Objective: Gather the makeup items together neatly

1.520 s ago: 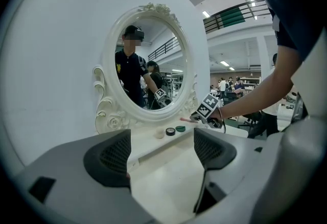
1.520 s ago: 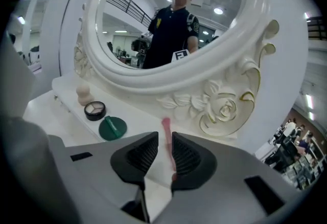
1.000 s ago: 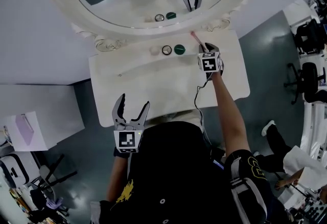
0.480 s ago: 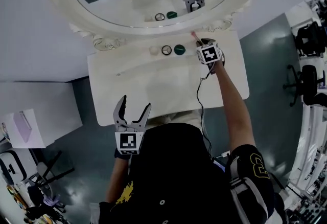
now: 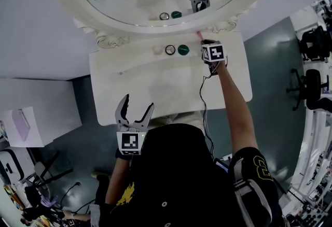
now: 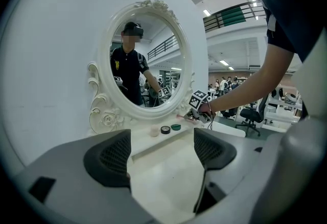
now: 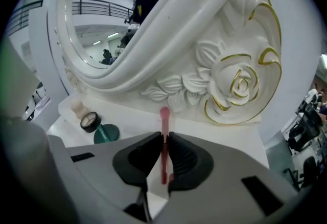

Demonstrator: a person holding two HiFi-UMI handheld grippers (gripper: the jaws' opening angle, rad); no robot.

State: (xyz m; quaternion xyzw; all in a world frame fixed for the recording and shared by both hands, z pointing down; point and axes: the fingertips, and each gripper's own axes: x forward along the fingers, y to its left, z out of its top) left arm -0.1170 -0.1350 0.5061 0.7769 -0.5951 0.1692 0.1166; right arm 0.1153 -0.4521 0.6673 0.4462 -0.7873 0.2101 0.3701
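A thin pink makeup stick (image 7: 164,115) lies on the white vanity table (image 5: 155,91) at the foot of the mirror frame, pointing at it. My right gripper (image 7: 164,141) is closing, and its pads press the stick from both sides. From the head view, the right gripper (image 5: 206,43) is at the back right with the stick's tip (image 5: 199,36) poking out. To its left sit a green disc (image 5: 182,50), a black round compact (image 5: 170,50) and a beige puff (image 5: 157,50). My left gripper (image 5: 136,104) hangs open at the table's front edge, holding nothing.
An ornate white oval mirror (image 5: 67,3) stands along the back of the table, its carved rose (image 7: 240,85) just beyond the stick. A raised shelf strip (image 6: 153,146) carries the items. Office chairs (image 5: 311,39) stand on the floor to the right.
The right gripper has edged a little closer to the mirror base, over the pink stick. The left gripper has stayed where it was, still open.
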